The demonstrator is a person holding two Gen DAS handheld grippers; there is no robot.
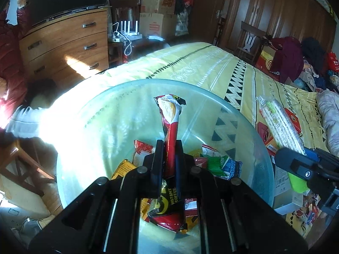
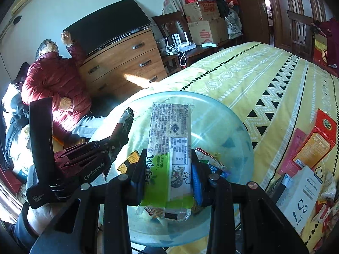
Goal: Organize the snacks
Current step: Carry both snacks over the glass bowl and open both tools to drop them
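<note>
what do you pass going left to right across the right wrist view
person in the red jacket → left tool holding a coffee stick → wafer pack in the right tool → orange-red box on the bedspread

Hard sunlight is admitted from the left; the bedspread (image 1: pixel 190 67) and glass bowl (image 1: pixel 243 127) are washed out by glare there. Corners are blackened and lines bowed by fisheye distortion. Focus is kept sharp.

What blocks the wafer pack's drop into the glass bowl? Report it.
Nothing visible does. The right gripper holds the wafer pack directly above the glass bowl; only small snack packets lie inside.
</note>
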